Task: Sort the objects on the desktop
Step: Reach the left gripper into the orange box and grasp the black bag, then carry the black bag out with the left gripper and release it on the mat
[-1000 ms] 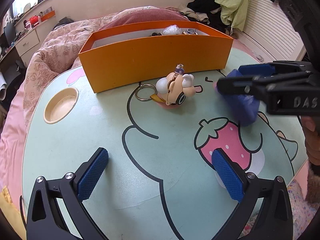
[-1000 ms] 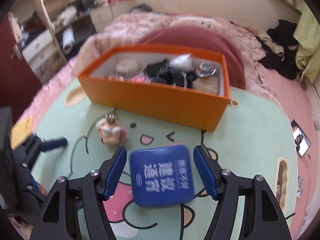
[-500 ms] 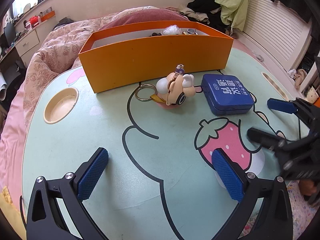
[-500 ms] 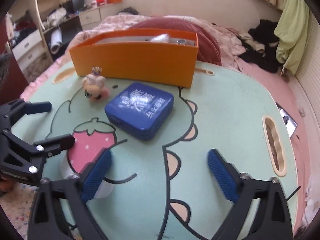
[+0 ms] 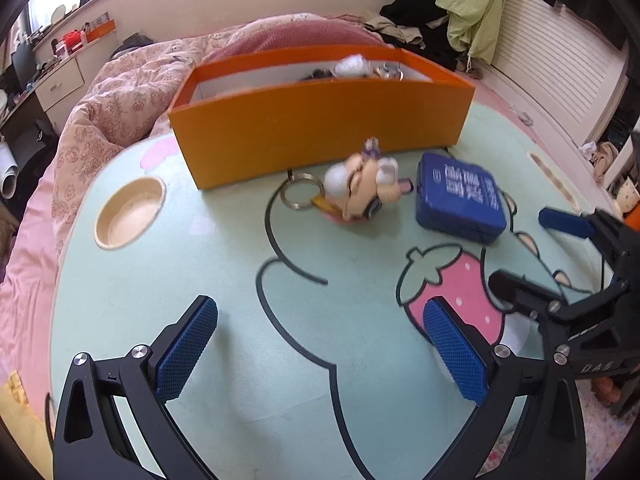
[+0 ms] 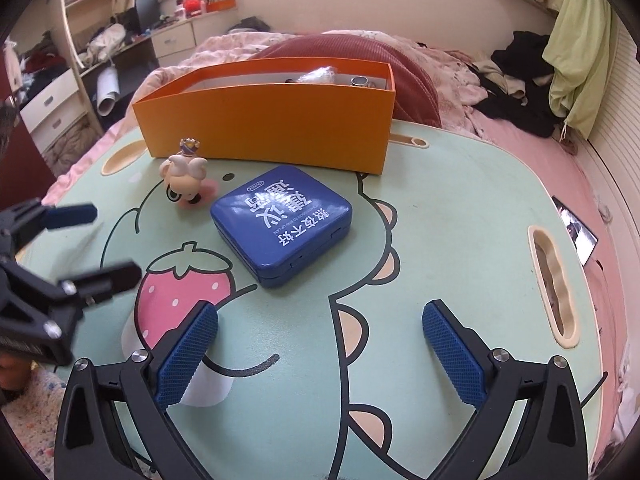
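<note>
On the left of the mint-green counter a round cream cup recess sits in the top. The left tongs hover low over the counter, spread wide and holding nothing. Behind stands the orange box, with small items showing above its rim. Just before its front wall lies a cartoon figure keychain, its metal ring beside it. To its right, close but apart, a blue tin with white lettering lies flat, lid up. The right tongs also gape wide and empty, short of the tin. Further right, a slot is cut into the counter.
</note>
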`<state>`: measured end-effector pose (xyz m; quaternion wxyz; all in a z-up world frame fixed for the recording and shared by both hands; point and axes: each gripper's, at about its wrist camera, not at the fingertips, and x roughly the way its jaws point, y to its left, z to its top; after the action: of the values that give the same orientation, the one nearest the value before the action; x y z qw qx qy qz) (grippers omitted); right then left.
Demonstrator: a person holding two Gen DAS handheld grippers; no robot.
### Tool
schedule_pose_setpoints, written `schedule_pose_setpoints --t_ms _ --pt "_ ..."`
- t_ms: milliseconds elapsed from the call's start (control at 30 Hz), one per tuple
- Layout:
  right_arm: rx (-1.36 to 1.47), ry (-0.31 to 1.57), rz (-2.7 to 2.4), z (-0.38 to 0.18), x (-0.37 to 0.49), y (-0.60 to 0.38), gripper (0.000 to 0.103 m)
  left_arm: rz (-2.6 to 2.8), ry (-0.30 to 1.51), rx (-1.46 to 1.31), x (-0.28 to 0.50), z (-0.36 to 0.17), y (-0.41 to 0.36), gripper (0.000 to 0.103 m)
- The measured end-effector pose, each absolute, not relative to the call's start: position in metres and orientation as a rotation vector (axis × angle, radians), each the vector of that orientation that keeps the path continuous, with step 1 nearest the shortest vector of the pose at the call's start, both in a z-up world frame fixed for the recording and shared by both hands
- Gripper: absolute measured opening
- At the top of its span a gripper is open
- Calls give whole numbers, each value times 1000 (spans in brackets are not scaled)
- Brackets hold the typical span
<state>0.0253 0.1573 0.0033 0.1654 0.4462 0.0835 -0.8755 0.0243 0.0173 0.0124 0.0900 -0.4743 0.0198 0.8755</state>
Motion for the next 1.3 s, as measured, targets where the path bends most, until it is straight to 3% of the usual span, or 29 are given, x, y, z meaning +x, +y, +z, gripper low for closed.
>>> schedule_pose_setpoints --t_ms 200,300,567,600,633,700,733,933,1300 --pt "1271 237 -2493 3 25 158 102 2602 -114 -1258 -15 81 5 103" --pt "1270 235 -2494 3 26 158 102 2585 -60 -1248 -51 103 18 102" --pt "1267 231 -2490 4 27 158 102 2420 142 -1561 -163 62 76 81" --pt "1267 232 -2490 4 27 158 102 2397 158 -1608 -171 52 80 70" --pt "1267 231 -2490 4 27 158 102 2374 165 -1658 -177 42 83 51" --pt "1267 231 -2489 3 27 158 102 2295 106 -1755 -186 23 85 31" --pt "1267 231 -2489 4 27 158 102 2257 41 -1753 -187 21 84 26" --pt "1266 230 -2489 4 27 158 102 2304 -43 -1621 -167 49 70 19" --pt "1264 232 -2489 3 27 159 102 2427 -159 -1185 -75 163 18 18"
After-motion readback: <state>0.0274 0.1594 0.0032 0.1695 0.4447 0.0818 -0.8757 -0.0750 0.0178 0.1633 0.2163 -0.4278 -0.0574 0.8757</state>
